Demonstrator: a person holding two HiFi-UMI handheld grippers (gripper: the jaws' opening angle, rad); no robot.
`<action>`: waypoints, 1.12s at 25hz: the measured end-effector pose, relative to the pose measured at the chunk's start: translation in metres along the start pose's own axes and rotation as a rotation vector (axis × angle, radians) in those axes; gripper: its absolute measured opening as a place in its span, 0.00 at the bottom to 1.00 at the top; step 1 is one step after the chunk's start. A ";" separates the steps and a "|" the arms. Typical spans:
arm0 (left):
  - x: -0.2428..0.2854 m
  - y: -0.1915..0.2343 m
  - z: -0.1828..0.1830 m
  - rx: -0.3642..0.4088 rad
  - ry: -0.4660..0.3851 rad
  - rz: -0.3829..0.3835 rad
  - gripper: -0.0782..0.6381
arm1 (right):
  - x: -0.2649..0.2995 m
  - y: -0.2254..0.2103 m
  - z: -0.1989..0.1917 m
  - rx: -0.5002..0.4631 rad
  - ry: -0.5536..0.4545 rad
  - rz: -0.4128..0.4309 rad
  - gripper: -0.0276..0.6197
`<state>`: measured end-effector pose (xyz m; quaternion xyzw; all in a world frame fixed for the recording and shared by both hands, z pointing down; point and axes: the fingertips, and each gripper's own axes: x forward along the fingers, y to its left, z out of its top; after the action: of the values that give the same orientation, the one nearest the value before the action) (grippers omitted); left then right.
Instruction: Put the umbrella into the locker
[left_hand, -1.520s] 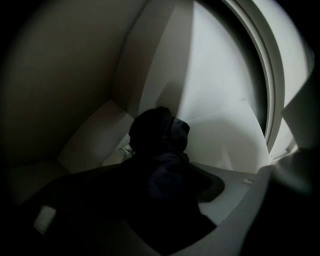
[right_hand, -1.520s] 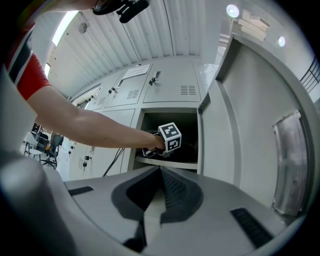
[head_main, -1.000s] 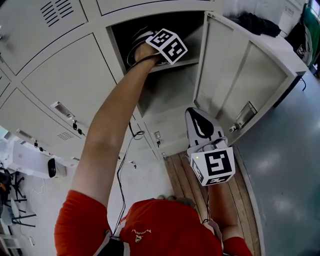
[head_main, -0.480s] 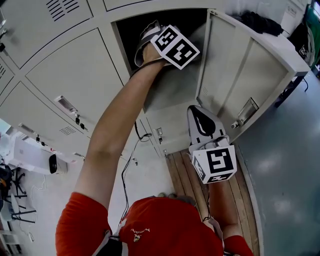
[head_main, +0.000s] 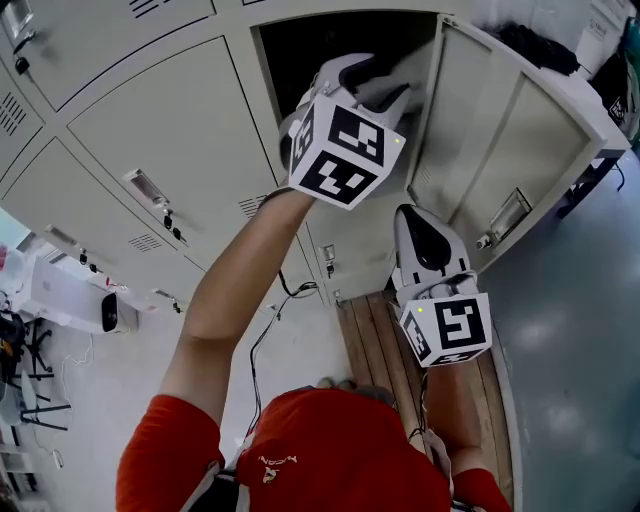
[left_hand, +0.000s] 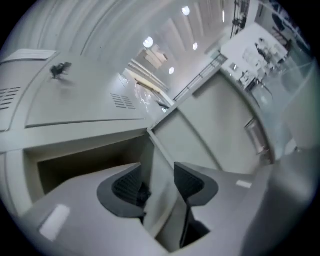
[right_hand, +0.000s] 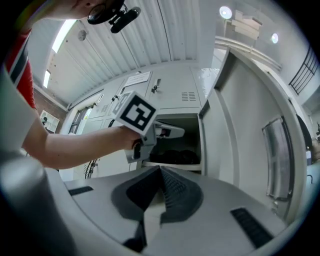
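Inside locker (right_hand: 192, 136) — dark lump (right_hand: 172, 156) on shelf (right_hand: 173, 165), details unclear.

The open locker compartment (right_hand: 195, 136) has one pale shelf (right_hand: 175, 166) across its width. A dark umbrella (right_hand: 176, 156) lies directly on this shelf, set back from the front edge. At the locker base, a wooden plank strip (head_main: 372, 345) adjoins the grey floor (head_main: 570, 350).

Bright, even; strong fisheye.
Glare from ceiling lamps (left_hand: 148, 42) above jaws, left gripper view; deep shadow in locker interior (right_hand: 187, 142) beyond jaws, right gripper view; soft blur, black corners.
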<state>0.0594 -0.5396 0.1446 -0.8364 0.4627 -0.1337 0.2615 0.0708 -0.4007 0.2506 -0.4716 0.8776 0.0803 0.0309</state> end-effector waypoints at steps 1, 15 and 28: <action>-0.012 -0.005 0.001 -0.023 -0.026 -0.016 0.39 | -0.003 0.002 0.003 0.002 -0.012 0.007 0.05; -0.164 -0.067 -0.031 -0.406 -0.169 -0.154 0.12 | -0.033 0.052 0.021 0.121 -0.150 0.179 0.05; -0.218 -0.119 -0.055 -0.650 -0.208 -0.260 0.12 | -0.055 0.087 0.015 0.225 -0.150 0.275 0.05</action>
<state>0.0003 -0.3208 0.2611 -0.9369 0.3416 0.0741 0.0083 0.0283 -0.3053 0.2530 -0.3335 0.9325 0.0200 0.1373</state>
